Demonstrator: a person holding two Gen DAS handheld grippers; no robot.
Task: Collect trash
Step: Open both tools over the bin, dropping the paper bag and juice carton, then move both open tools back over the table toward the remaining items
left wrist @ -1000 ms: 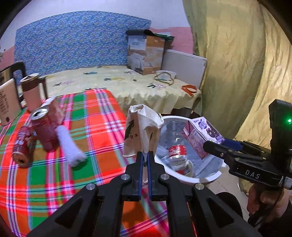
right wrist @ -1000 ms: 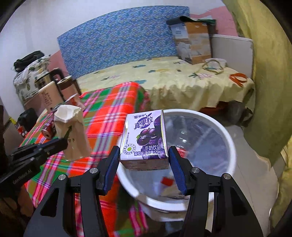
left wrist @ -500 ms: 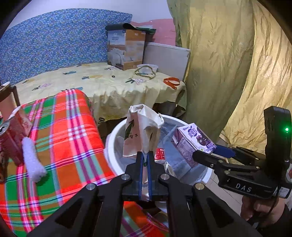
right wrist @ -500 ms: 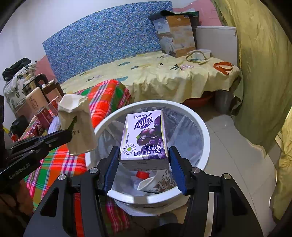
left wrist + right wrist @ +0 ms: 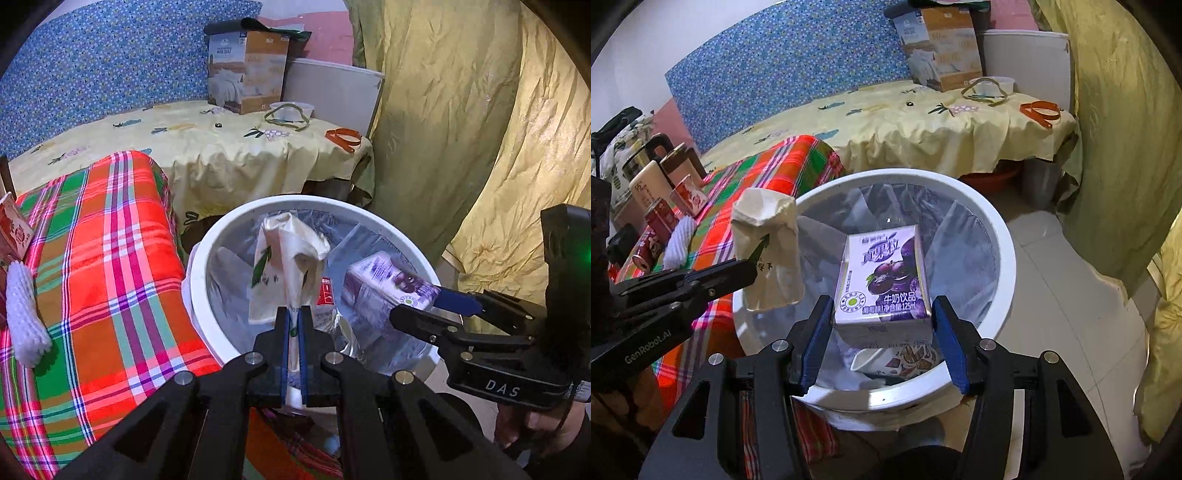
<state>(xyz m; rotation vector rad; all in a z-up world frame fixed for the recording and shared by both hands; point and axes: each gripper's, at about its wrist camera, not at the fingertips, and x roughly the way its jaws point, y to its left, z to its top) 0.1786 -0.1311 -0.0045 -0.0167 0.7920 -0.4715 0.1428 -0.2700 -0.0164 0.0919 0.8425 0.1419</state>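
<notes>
My left gripper [image 5: 292, 325] is shut on a crumpled cream paper bag [image 5: 291, 258] with a green leaf print, held over the white trash bin [image 5: 207, 240] with its clear liner. In the right wrist view the same paper bag [image 5: 766, 251] hangs over the white trash bin's [image 5: 1004, 236] left rim from the left gripper [image 5: 750, 271]. My right gripper [image 5: 882, 314] is shut on a purple milk-drink carton [image 5: 882, 277] above the bin's middle. From the left wrist view the purple carton [image 5: 384, 288] and right gripper [image 5: 424, 310] sit at the bin's right side. A red-labelled bottle [image 5: 327, 291] lies inside.
Beside the bin stands a table with a red-green plaid cloth [image 5: 103, 251], carrying a white foam net [image 5: 22, 325], red cans [image 5: 659, 221], a small carton [image 5: 689, 195] and flasks. Behind is a yellow-covered bed [image 5: 923, 122] with a cardboard box [image 5: 245, 70]. A yellow curtain [image 5: 480, 129] hangs right.
Both grippers have moved right from the table edge and lower, so the paper bag and the purple carton now hang over the bin opening. Neither grip has changed.
</notes>
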